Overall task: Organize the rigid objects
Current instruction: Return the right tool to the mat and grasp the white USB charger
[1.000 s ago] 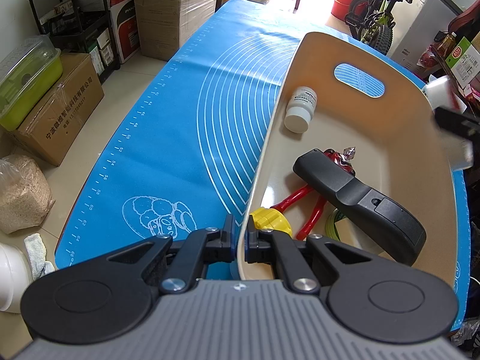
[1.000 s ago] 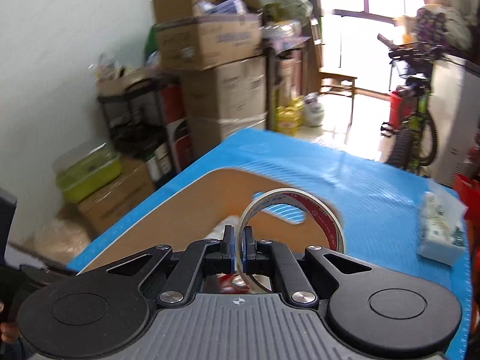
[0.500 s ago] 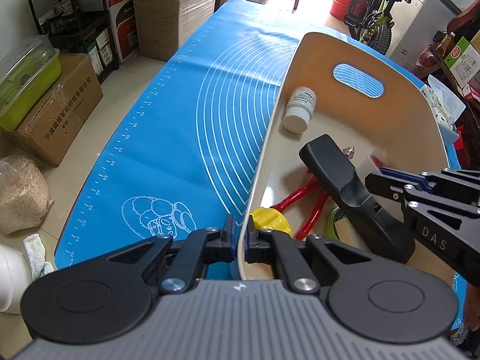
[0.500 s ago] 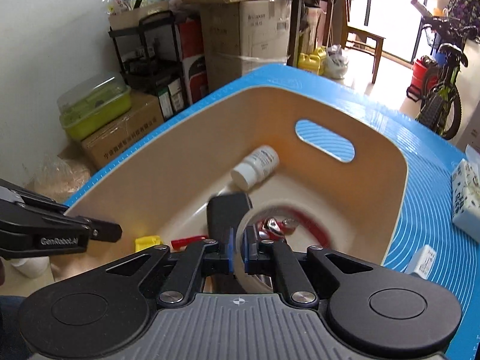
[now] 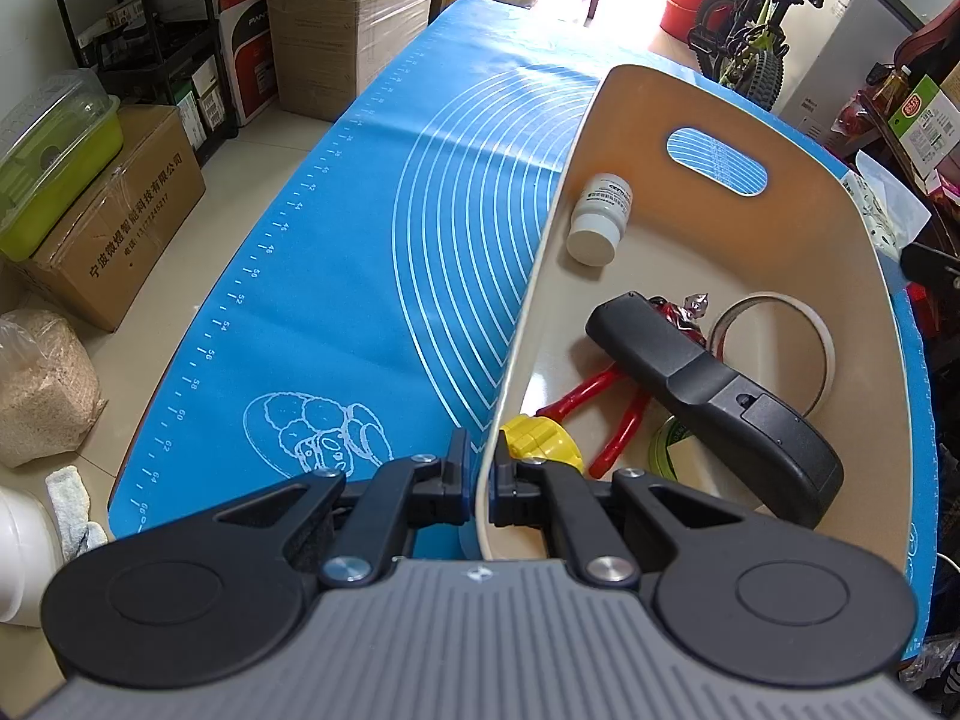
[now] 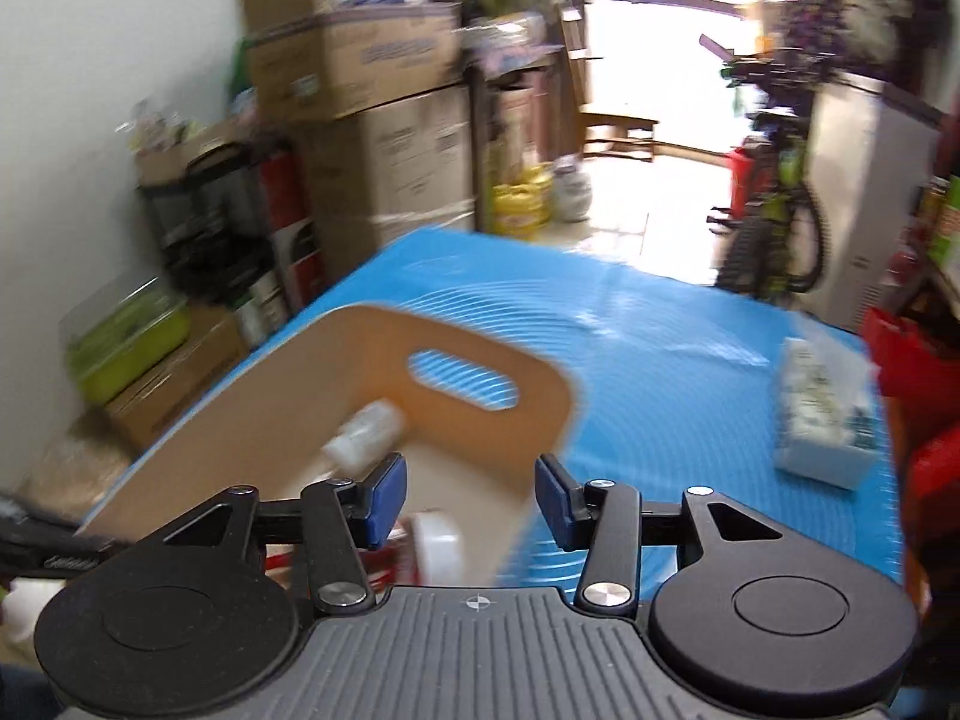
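Drop-off step judged done: tape ring [image 5: 774,348] lying inside the bin [image 5: 852,252]. Right hand-held gripper [image 6: 471,501] just opened, jaws apart, nothing between. Left hand-held gripper [image 5: 477,483] pinching the bin's near wall. Next: fetching the tissue pack [image 6: 825,420] from the surface [image 6: 648,372], probably.

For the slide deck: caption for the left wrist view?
Left hand-held gripper clamps the bin rim; tape ring lies inside.
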`<state>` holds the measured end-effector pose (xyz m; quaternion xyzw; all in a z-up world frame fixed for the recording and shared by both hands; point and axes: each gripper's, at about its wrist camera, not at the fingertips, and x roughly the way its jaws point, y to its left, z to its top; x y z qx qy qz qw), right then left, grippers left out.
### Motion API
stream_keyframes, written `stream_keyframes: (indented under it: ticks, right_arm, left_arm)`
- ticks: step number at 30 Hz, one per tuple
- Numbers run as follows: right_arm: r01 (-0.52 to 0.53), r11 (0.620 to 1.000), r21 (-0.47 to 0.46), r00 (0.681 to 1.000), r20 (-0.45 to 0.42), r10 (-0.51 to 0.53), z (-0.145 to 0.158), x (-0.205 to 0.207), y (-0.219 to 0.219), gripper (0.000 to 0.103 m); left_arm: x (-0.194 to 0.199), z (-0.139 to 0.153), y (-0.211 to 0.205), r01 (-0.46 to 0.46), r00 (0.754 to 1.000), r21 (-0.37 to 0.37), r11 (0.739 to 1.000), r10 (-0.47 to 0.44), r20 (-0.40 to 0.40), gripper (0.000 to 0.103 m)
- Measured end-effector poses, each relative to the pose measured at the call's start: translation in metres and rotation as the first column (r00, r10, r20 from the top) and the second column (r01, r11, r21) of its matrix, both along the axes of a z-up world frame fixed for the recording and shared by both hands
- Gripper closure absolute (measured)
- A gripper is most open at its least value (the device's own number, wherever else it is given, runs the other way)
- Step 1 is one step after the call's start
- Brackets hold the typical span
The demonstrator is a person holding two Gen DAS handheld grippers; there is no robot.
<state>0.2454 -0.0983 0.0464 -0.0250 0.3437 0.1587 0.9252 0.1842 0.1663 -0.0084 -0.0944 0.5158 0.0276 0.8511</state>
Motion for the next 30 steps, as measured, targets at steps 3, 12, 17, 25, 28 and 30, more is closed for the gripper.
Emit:
stream_keyframes:
  ticks: [3,12,17,25,28,30]
  right_arm:
    - [0.077,0.996,-0.040,0.997,0.016,-0.077,-0.013,0.010,-0.019,0.041]
    - [0.264,0.964,-0.043,0.948,-0.174,-0.268,-0.092,0.051,-0.064,0.037]
    - [0.283,0.956,-0.074,0.932,-0.213,-0.293,-0.124,0.065,-0.060,0.037]
    - [0.296,0.947,-0.124,0.930,-0.191,-0.315,-0.143,0.075,-0.045,0.035]
    - [0.291,0.950,-0.111,0.933,-0.184,-0.308,-0.141,0.074,-0.043,0.044]
    - [0.293,0.949,-0.118,0.934,-0.176,-0.310,-0.141,0.072,-0.042,0.053]
  left_arm:
    - [0.000,0.000,0.001,0.002,1.000,-0.003,1.000,-0.002,0.000,0.096]
    - [0.000,-0.001,0.002,0.007,1.000,-0.006,1.000,-0.007,-0.001,0.096]
    - [0.000,-0.002,0.005,0.016,1.000,-0.018,1.000,-0.017,-0.006,0.096]
    - [0.002,-0.002,0.006,0.023,1.000,-0.029,0.999,-0.024,-0.012,0.097]
    - [0.002,-0.001,0.006,0.023,1.000,-0.029,0.999,-0.023,-0.013,0.097]
    - [0.001,-0.001,0.006,0.022,1.000,-0.031,0.999,-0.022,-0.013,0.097]
